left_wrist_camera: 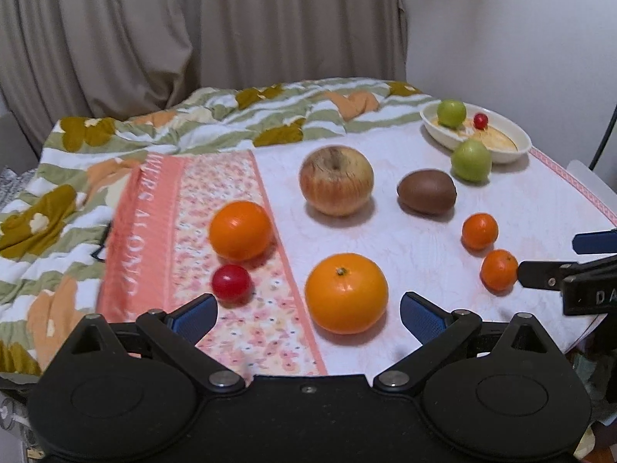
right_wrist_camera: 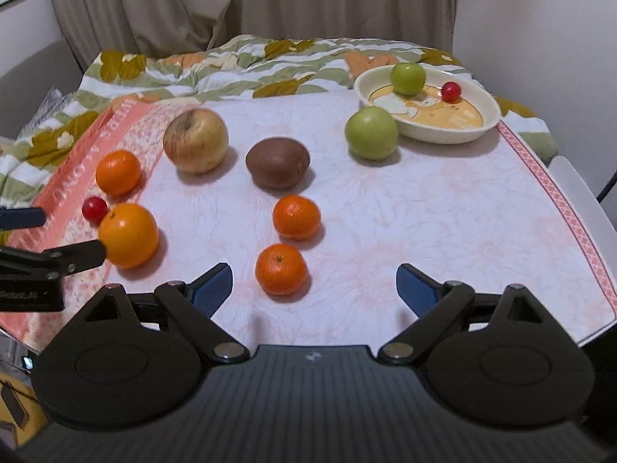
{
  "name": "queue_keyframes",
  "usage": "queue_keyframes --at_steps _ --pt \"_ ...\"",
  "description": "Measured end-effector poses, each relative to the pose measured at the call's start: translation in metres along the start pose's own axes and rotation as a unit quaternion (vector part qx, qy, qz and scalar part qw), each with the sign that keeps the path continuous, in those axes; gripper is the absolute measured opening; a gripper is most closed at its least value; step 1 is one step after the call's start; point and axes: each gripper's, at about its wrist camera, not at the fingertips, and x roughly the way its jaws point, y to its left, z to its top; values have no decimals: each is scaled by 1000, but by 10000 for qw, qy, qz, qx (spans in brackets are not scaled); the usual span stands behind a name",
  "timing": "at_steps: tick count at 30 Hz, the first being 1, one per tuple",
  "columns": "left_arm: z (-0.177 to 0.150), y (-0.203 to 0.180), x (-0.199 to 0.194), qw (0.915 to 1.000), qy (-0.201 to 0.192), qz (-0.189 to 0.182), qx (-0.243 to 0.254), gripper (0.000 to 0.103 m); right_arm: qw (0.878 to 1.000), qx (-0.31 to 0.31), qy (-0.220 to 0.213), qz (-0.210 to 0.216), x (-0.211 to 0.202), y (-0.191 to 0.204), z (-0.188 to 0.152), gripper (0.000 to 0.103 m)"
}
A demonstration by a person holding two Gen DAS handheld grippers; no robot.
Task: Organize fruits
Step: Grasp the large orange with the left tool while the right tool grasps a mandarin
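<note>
Fruits lie on a pink-white cloth. My left gripper (left_wrist_camera: 308, 314) is open and empty, its jaws on either side of a large orange (left_wrist_camera: 346, 292). A second orange (left_wrist_camera: 241, 230) and a small red fruit (left_wrist_camera: 230, 283) lie to its left. An apple (left_wrist_camera: 336, 181) and a kiwi (left_wrist_camera: 427, 191) lie farther back. My right gripper (right_wrist_camera: 314, 285) is open and empty, just behind a mandarin (right_wrist_camera: 281, 269); a second mandarin (right_wrist_camera: 296, 217) is beyond it. A green apple (right_wrist_camera: 371, 132) sits beside a white bowl (right_wrist_camera: 482, 125) that holds a small green fruit (right_wrist_camera: 407, 78) and a red fruit (right_wrist_camera: 450, 91).
A crumpled floral blanket (left_wrist_camera: 115, 135) covers the table's back and left. A beige curtain (right_wrist_camera: 270, 0) hangs behind. The table's right edge (right_wrist_camera: 570, 216) has a pink border, with a white chair (right_wrist_camera: 578, 189) beyond it.
</note>
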Motion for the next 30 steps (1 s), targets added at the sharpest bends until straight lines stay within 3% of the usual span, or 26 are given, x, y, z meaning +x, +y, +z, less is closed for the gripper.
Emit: queue_keyframes --at_steps 9,18,30 --pt "3 -5 31 9994 175 -296 -35 90 9996 -222 78 156 21 12 0 97" --pt "5 -4 47 9970 458 -578 -251 64 9989 -349 214 209 29 14 4 84" --pt "0 -1 40 9969 469 -556 -316 64 9982 -389 325 326 35 15 6 71"
